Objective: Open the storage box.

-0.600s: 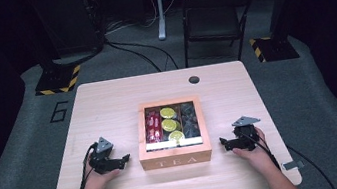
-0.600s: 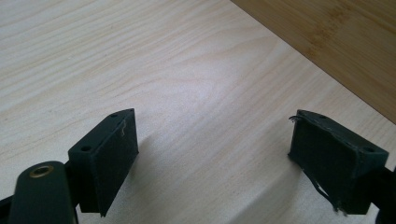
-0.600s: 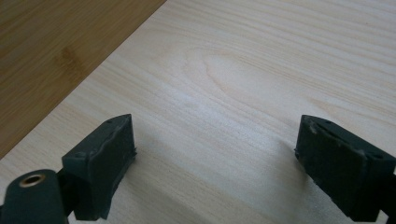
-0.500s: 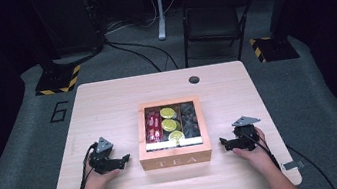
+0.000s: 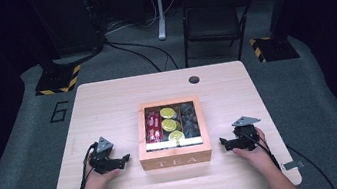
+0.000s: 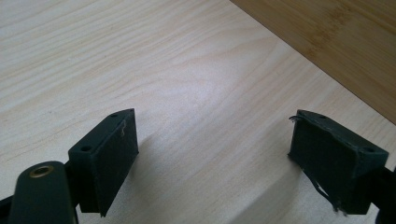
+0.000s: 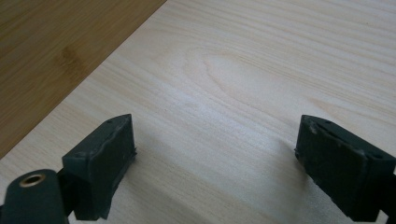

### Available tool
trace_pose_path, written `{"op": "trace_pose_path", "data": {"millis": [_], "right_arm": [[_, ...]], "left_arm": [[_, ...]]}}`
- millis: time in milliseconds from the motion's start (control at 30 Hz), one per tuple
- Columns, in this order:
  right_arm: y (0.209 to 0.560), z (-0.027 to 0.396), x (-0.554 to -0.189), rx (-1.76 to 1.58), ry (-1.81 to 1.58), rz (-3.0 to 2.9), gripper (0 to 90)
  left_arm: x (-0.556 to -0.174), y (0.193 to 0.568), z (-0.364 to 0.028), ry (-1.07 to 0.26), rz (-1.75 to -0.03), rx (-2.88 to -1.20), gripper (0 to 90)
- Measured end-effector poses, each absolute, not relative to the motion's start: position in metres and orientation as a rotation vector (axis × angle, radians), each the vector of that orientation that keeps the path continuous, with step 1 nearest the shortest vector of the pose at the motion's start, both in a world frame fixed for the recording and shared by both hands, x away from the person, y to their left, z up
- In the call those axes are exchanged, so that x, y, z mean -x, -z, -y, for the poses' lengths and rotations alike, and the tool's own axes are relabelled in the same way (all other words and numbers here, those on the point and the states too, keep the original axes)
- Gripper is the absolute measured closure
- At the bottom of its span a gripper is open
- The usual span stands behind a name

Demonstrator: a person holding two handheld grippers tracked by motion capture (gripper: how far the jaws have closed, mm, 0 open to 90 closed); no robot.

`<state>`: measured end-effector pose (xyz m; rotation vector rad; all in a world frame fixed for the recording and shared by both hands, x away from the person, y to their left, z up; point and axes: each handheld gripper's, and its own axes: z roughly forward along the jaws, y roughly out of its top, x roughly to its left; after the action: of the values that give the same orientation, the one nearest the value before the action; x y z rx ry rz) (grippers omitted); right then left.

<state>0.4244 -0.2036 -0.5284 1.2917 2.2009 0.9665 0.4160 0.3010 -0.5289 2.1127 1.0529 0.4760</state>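
Wooden tea box (image 5: 176,161) sat mid-bench (image 5: 106,98), holding red packets, yellow-green rounds and dark items. Left gripper (image 5: 122,160) rested just left of the box, right gripper (image 5: 225,142) just right; both gaped wide, empty.

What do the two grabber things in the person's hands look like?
Both are black. The left gripper and the right gripper each have two chunky, blocky black jaws with small screw holes, a grey three-cornered plate on top and a black cable trailing back off the table. A brass-coloured ring sits near the base of one jaw. The forearms show no sleeves.
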Motion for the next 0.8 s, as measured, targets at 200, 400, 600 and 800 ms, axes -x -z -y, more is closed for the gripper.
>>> {"op": "trace_pose_path", "data": {"millis": [200, 400, 600, 800], "right_arm": [[0.528, 0.203, -0.424, -1.306, -0.964, -2.194, 11.9], [0.527, 0.202, -0.423, -1.306, -0.967, -2.193, 15.0], [0.522, 0.202, -0.422, -1.314, -0.926, -2.207, 23.6], [0.515, 0.203, -0.419, -1.311, -0.926, -2.206, 25.7]], "left_arm": [[-0.416, 0.529, -0.301, -0.477, -1.055, -2.111, 15.1], [-0.416, 0.529, -0.301, -0.482, -1.06, -2.105, 15.8], [-0.416, 0.527, -0.302, -0.461, -1.091, -2.078, 20.4], [-0.414, 0.521, -0.302, -0.417, -1.117, -2.077, 25.5]]}}
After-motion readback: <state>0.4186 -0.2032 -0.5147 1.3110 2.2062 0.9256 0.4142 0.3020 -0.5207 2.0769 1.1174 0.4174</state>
